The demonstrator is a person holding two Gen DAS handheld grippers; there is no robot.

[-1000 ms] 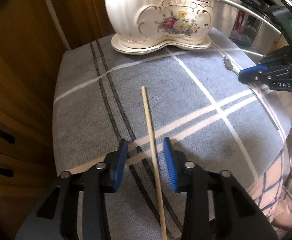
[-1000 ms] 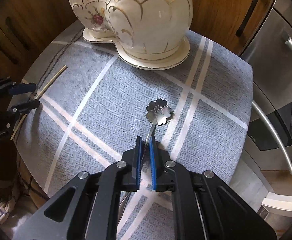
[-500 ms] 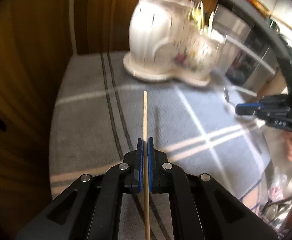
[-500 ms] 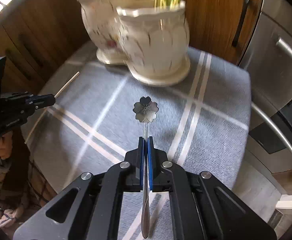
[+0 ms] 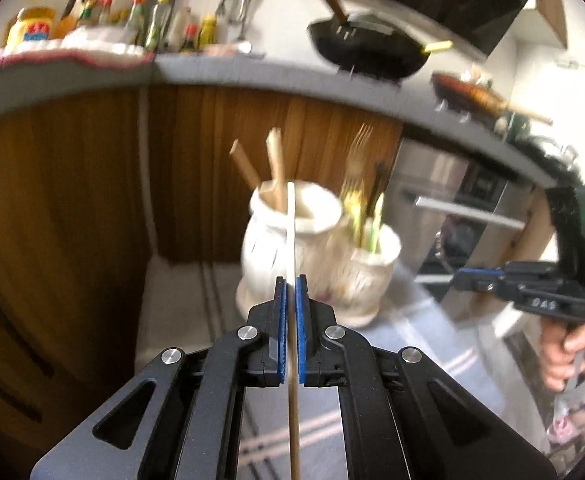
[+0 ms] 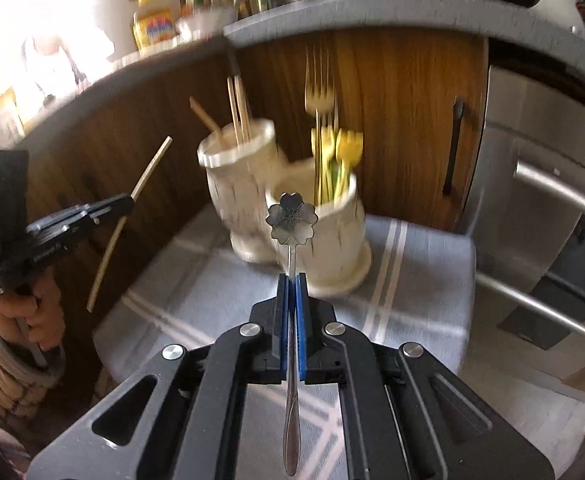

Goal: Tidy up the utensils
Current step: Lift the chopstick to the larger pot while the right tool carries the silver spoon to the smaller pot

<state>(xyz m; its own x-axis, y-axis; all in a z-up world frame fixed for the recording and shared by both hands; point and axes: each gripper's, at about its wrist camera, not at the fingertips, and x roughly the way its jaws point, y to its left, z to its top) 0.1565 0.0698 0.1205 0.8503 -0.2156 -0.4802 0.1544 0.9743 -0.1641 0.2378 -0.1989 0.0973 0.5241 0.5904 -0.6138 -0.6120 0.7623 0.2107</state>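
Observation:
My left gripper point(image 5: 290, 280) is shut on a wooden chopstick point(image 5: 291, 232) and holds it upright in the air, in front of the white ceramic two-cup utensil holder point(image 5: 268, 252). The holder's left cup holds chopsticks point(image 5: 274, 172); its right cup point(image 5: 368, 268) holds gold forks. My right gripper point(image 6: 291, 278) is shut on a silver flower-headed spoon point(image 6: 291, 220), raised in front of the holder's right cup point(image 6: 332, 240). The left gripper point(image 6: 126, 200) with its chopstick point(image 6: 148, 172) shows at the left of the right wrist view.
The holder stands on a small table with a grey plaid cloth point(image 6: 412, 264). Wooden cabinets point(image 5: 72, 200) rise behind it, with a steel appliance point(image 6: 540, 208) to the right. A counter above carries bottles point(image 5: 148, 20) and a black wok point(image 5: 368, 48).
Both grippers have lifted their utensils well above the cloth and tilted up, so the holder's rims and the counter now show. Both were shut half a second ago; the left closed a second ago.

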